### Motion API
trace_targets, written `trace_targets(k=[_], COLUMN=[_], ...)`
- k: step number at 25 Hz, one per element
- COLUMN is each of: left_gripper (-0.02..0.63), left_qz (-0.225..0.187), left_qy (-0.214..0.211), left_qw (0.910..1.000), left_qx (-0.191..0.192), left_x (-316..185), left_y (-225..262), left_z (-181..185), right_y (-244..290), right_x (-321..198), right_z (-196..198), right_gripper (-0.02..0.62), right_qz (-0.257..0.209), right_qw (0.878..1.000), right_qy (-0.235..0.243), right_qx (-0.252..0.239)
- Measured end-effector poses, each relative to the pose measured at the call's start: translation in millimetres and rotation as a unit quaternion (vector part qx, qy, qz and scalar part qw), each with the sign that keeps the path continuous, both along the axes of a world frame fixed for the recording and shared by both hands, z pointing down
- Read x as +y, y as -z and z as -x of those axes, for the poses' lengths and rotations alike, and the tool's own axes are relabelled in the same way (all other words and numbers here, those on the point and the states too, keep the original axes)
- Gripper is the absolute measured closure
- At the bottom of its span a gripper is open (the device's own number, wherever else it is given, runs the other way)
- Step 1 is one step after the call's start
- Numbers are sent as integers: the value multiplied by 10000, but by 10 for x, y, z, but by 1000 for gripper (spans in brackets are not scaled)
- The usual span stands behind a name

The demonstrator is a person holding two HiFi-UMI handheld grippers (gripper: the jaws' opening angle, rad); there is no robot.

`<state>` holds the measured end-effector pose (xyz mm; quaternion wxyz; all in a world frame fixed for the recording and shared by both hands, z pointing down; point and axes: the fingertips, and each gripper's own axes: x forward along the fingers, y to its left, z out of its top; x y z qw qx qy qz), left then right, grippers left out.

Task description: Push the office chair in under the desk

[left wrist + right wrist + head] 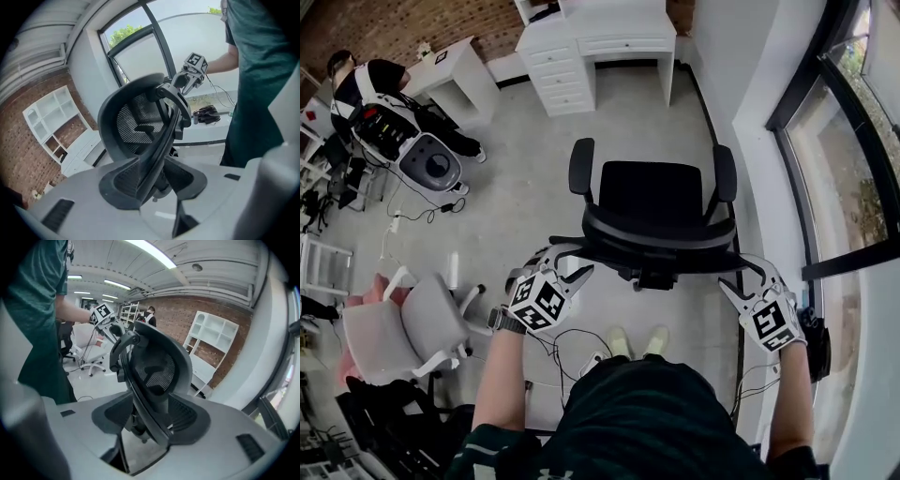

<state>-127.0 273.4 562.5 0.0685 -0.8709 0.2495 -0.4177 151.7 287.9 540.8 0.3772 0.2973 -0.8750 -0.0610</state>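
The black mesh-backed office chair [652, 192] stands on the grey concrete floor [516, 178], its seat facing the white table with drawers [623, 42] by the far wall, well apart from it and not yet pushed in. The left gripper [565, 264] and right gripper [741, 277] flank the backrest's near top edge, jaws spread with its rim between them, probably so both ends can be pushed evenly.

Open-plan office workspace. Indicators: white desk [623, 42] with drawers, black office chair [652, 192], second white chair [403, 328], brick wall [384, 28], white shelving unit [213, 331], ceiling strip lights [150, 250], large window [848, 150], bare concrete floor [525, 159].
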Motion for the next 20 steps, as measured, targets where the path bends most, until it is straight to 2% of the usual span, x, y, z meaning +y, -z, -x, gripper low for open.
trace_targets(k=[5, 14, 20], left_gripper=[425, 419, 407], left_qz=[165, 136, 215], left_qy=[-295, -716, -850], left_qw=[9978, 9849, 9800], left_qx=[-575, -1571, -1789], left_x=[7, -104, -184], left_y=[-199, -481, -609], left_z=[102, 140, 122], right_y=[-300, -701, -850], right_x=[-17, -145, -228], right_z=[-73, -104, -122], right_gripper=[350, 321, 322], right_qz=[-6, 101, 73], right_qw=[9965, 9843, 9792], right_qy=[200, 742, 838], right_qx=[809, 1597, 1847])
